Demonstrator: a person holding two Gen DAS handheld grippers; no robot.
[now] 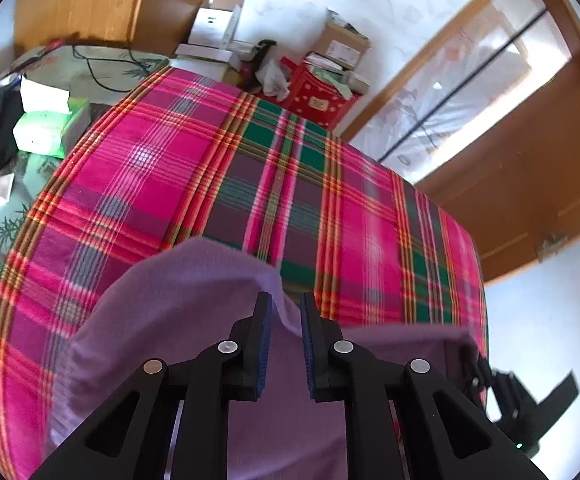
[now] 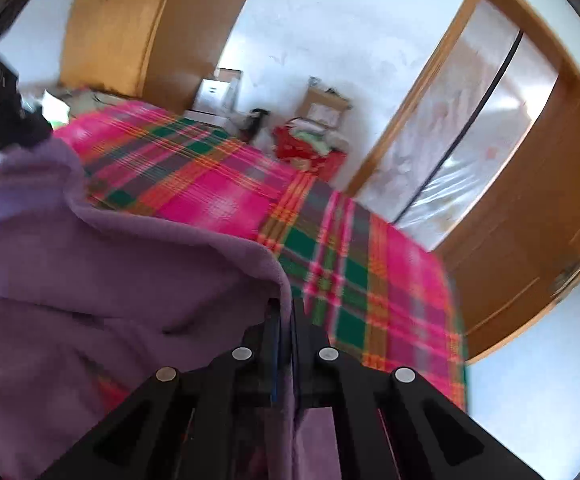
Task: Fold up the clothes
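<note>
Right gripper [image 2: 286, 304] clamped on purple cloth [image 2: 130, 264], blurry, bedspread [image 2: 218, 204] partly hidden

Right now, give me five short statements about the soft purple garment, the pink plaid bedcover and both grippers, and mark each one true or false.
1. The soft purple garment lies on a pink, green and orange plaid bedcover. True.
2. The right gripper stands wide open with nothing between its fingers. False: it is shut on the purple garment's edge.
3. The left gripper has a gap between its blue pads, with purple fabric lying in that gap. True.
4. The bedcover is plain white. False: it is brightly checked.
5. A green tissue box sits beside the bed in the left wrist view. True.
</note>
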